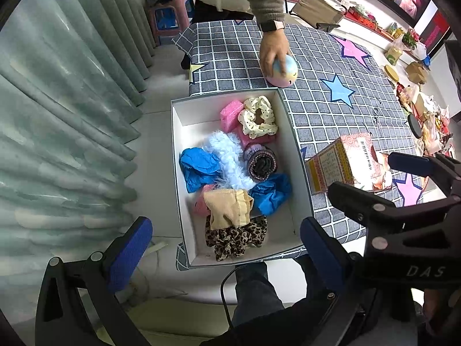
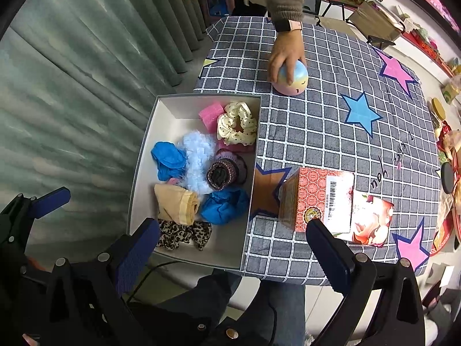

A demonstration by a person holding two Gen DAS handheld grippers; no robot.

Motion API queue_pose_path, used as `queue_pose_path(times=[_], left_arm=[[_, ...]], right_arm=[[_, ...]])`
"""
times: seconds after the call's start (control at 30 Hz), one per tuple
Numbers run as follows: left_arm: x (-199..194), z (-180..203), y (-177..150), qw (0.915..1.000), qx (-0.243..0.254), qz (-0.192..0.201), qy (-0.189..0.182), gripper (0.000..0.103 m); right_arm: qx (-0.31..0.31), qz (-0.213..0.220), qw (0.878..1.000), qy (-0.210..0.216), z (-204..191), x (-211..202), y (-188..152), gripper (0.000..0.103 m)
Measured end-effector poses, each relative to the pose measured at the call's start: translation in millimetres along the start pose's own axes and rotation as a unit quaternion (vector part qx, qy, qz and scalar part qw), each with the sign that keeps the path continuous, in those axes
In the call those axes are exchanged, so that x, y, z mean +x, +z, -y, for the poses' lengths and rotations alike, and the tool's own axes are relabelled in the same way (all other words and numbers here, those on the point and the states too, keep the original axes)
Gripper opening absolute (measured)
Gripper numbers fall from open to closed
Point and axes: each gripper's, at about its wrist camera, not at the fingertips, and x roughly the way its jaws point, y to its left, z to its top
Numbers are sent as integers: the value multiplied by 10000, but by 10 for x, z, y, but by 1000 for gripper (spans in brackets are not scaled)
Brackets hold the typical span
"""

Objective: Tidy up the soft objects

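A white open box (image 1: 184, 115) (image 2: 173, 106) sits at the left edge of the checked tablecloth. It holds several soft items: a cream dotted scrunchie (image 1: 258, 116) (image 2: 237, 124), a pink sponge (image 1: 230, 114), a pale blue fluffy piece (image 1: 227, 158), blue crumpled pieces (image 1: 197, 167), a beige cloth (image 1: 227, 207) and a leopard scrunchie (image 1: 234, 238). Another person's hand holds a pastel squishy ball (image 1: 285, 72) (image 2: 292, 79) on the table beyond the box. My left gripper (image 1: 224, 248) is open and empty above the box's near end. My right gripper (image 2: 233, 245) is open and empty above the table's near edge.
A red patterned carton (image 1: 340, 163) (image 2: 319, 199) lies on the tablecloth (image 1: 317, 109) right of the box. Curtains (image 1: 72, 101) hang on the left. Cluttered shelves (image 1: 417, 101) run along the right. A plastic stool (image 1: 170, 14) stands beyond the table.
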Motion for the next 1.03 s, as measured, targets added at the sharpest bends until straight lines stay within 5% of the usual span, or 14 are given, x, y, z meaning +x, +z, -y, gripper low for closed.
queue_pose_path(times=[1.03], left_arm=[[362, -72, -61, 9996, -118, -240, -31, 102]], right_arm=[[-120, -377, 9988, -273, 26, 232, 47, 102]])
